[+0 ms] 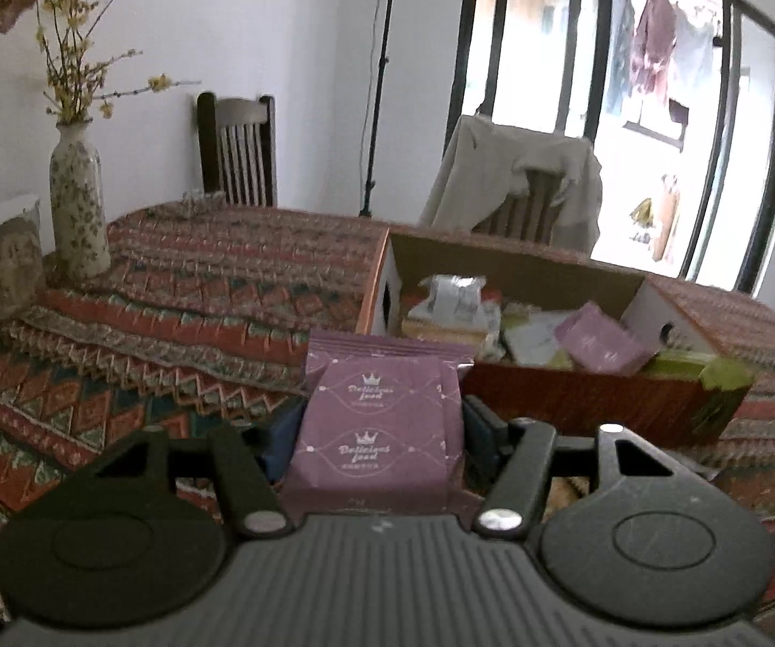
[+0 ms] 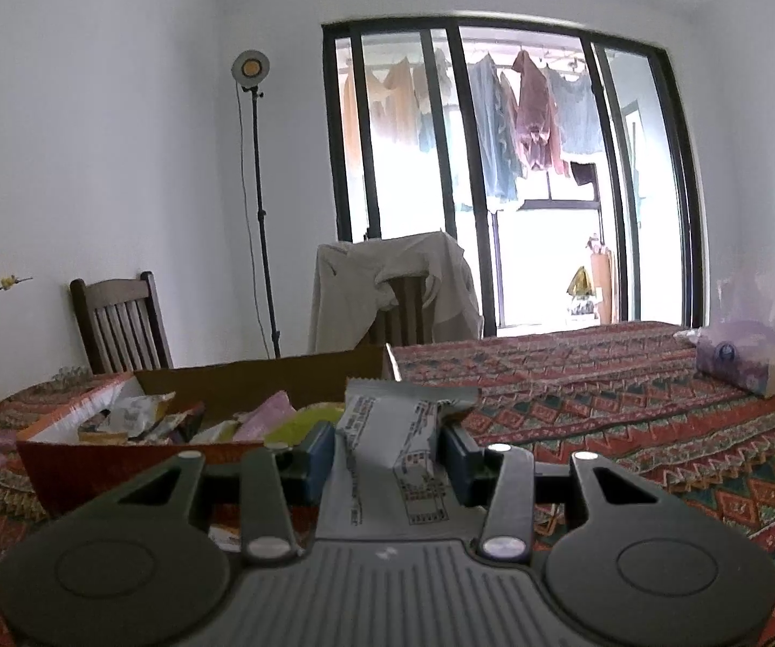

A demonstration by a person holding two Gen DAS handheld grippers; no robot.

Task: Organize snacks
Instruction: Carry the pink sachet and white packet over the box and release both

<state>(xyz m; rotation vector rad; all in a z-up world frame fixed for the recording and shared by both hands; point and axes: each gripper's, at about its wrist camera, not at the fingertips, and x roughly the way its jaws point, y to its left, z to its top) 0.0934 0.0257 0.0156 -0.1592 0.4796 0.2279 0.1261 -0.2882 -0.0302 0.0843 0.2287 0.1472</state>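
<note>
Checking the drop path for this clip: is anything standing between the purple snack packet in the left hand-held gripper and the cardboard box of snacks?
Nothing visible does. The left hand-held gripper is shut on the purple snack packet, and the cardboard box sits just beyond it, top open, with only patterned tablecloth between.

Daylight pours in through the glass doors [image 2: 511, 178], which are blown out to white low down in both views. The walls and the surface [image 1: 182, 291] are lit dimly and evenly. Both pictures are soft and slightly blurred, with fisheye bending and dark corners at the edges.
</note>
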